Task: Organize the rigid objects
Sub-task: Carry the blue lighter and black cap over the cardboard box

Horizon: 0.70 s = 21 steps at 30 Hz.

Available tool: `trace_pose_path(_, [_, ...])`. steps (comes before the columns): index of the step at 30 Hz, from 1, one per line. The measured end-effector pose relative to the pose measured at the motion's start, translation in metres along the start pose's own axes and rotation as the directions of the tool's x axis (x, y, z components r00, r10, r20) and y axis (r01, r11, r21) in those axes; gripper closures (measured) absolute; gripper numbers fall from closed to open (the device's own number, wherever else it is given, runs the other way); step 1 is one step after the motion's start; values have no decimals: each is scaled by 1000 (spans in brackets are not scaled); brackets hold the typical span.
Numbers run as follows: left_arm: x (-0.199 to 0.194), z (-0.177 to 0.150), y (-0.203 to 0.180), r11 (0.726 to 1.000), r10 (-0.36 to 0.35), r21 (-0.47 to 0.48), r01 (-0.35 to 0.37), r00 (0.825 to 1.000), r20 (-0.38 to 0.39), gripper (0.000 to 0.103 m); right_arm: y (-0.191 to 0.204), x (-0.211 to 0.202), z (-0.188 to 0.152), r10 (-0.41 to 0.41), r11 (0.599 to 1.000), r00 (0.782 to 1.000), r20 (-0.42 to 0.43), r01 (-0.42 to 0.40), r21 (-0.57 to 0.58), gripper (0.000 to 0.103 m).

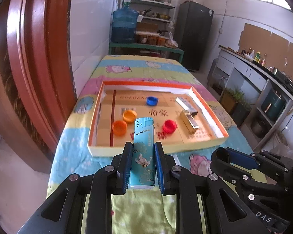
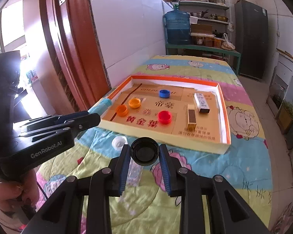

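Our left tool (image 1: 143,152) grips the lighter (image 1: 143,150), our right tool (image 2: 144,156) the black cap (image 2: 144,152); we should clear the tray (image 2: 162,136) near wall before releasing.

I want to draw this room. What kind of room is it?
Probably a home kitchen or pantry: open metal shelves hold pots and jars, a tall dark fridge stands beside them, and a big blue plastic water jug sits nearby.
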State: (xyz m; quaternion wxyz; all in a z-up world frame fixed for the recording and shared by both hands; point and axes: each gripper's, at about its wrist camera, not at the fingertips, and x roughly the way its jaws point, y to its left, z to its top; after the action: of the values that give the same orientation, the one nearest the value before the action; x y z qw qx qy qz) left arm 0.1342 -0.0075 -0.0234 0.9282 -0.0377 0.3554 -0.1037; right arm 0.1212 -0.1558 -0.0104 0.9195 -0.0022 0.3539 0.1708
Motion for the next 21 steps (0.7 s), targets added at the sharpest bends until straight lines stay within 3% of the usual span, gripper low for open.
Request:
trace_pose_path(8, [15,18,4,1000,-11,-8,10,1000,-11,80,-18,14,17,-3,999,1000,4,3,34,73])
trace_pose_path(21, [63,28,-3,1000,-29,-8,28,995,-91,80,-34,49,32,-23,998,1000,-16,24,55,73])
